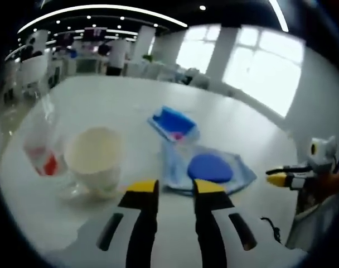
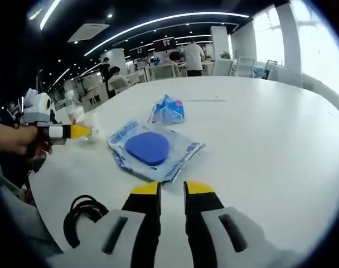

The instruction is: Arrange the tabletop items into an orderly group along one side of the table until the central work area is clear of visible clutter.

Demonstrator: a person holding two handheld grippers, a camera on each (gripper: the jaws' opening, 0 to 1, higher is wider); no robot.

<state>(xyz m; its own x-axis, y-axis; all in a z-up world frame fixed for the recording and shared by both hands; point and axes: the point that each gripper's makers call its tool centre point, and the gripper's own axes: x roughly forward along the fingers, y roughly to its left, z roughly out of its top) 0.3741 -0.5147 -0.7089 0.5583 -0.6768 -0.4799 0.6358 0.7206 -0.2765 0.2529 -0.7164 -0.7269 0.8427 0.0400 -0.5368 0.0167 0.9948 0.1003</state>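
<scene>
Left gripper view: the white cup [image 1: 95, 159] stands just ahead of the left gripper [image 1: 175, 187], a little to its left, empty as far as the pale inside shows.
Clear bottle: a see-through plastic bottle with a red label [image 1: 42, 146] stands just beside the cup on its far-left side; whether the two touch I cannot tell.
Flat packet: a clear plastic packet with a round blue pad inside [image 2: 153, 149] lies flat near the table's middle, just ahead of the right gripper [image 2: 172, 188].
Crumpled wrapper: a blue and pink wrapper [image 2: 168, 110] lies just beyond the packet, apart from it.
Table: the white tabletop [image 2: 270, 145] is bare across its far and right stretches.
Left gripper state: jaws a small gap apart, nothing between them, hanging above the table.
Right gripper state: jaws likewise slightly apart and empty, held over the near edge.
Cable: a black looped cable [image 2: 80, 215] lies by the table edge near the person's side.
Risk, cup and bottle: nudging the cup sideways could tip the light bottle beside it.
Risk, packet: thin slick film may slip from a shallow pinch, or drag the wrapper along.
Risk, grippers: both work close over the packet and could collide.
</scene>
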